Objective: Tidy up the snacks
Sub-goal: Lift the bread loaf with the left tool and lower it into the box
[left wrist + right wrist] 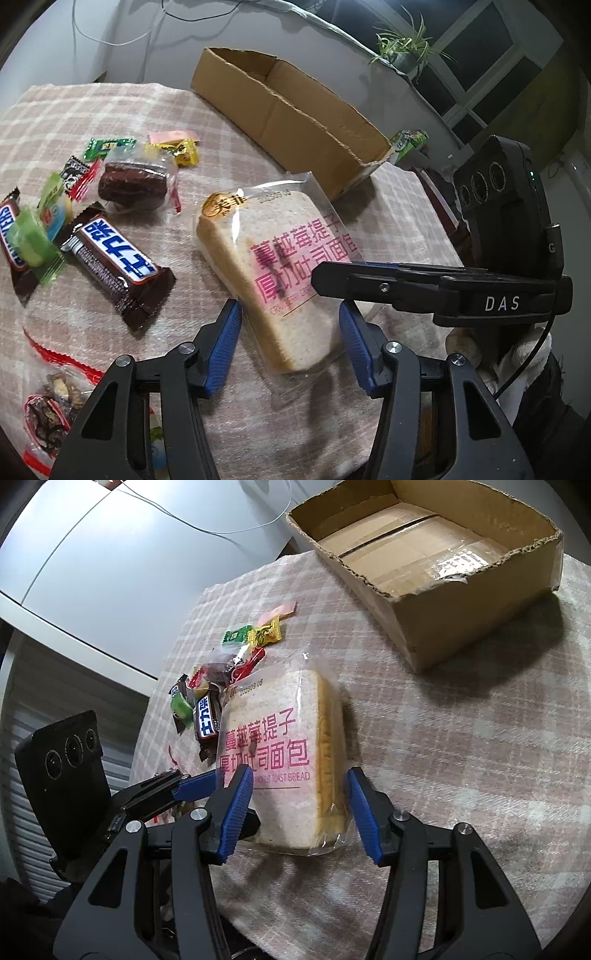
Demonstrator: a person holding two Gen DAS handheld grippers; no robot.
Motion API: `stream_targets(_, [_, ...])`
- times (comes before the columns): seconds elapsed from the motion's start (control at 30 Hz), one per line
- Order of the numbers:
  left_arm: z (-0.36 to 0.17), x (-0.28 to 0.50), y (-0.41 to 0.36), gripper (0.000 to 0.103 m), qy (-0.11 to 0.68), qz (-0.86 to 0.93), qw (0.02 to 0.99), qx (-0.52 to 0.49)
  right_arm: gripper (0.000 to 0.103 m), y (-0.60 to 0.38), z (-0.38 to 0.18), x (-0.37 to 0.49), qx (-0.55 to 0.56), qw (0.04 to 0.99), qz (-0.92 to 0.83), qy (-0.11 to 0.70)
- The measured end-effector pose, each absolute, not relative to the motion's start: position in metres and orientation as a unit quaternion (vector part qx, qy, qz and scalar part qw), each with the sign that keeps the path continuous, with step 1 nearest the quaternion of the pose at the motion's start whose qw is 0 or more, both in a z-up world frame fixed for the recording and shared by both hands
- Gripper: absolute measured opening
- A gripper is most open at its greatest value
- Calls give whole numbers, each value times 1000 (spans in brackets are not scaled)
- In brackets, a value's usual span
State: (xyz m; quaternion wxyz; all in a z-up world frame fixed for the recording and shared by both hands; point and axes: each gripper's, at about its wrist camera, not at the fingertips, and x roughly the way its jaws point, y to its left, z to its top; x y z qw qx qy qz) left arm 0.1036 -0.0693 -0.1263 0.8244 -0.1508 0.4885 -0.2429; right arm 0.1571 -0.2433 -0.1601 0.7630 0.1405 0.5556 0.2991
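Bread, one thick slice sealed in a clear wrapper with pink lettering, lies flat on the worktop, which is covered by a pale checked cloth. Both grippers straddle its near end.

Left gripper: the blue fingers stand partly open, one on each side of the slice. In the left wrist view a narrow gap shows between each pad and the wrapper, so no grip is confirmed.

Right gripper: the blue fingers also stand partly open. In the right wrist view the left pad overlaps the wrapper edge, and the right pad stands just beside the crust side. Whether either pad presses on the pack cannot be told. A gloved hand holds this gripper.

Cardboard box: open-topped, with torn upper edges, it sits at the far part of the worktop, well apart from the bread. Its taped floor is bare in the right wrist view.

Remaining snacks lie in a loose group left of the bread:
- a brown chocolate bar with a blue and white label, nearest the bread;
- a dark round cake in a clear wrapper;
- small candies in green, yellow and pink wrappers, farther back;
- a clear bag with red trim at the near left edge.
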Motion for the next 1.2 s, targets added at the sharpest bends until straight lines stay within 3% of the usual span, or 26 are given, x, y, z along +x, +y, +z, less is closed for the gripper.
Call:
stream_targets(0.47, [-94,113,-75,54,460,-248,843,-127,54,-243,-130,155,135,781,305,529])
stream_targets(0.87, [-48,164,-101,53,420,-269,861,-100,55,-267,-71,194,136,818,291,477])
stream_targets(1.2, [-40,216,-125,53,420,-283,858,-91,54,-291,-55,234,144,833,272,461])
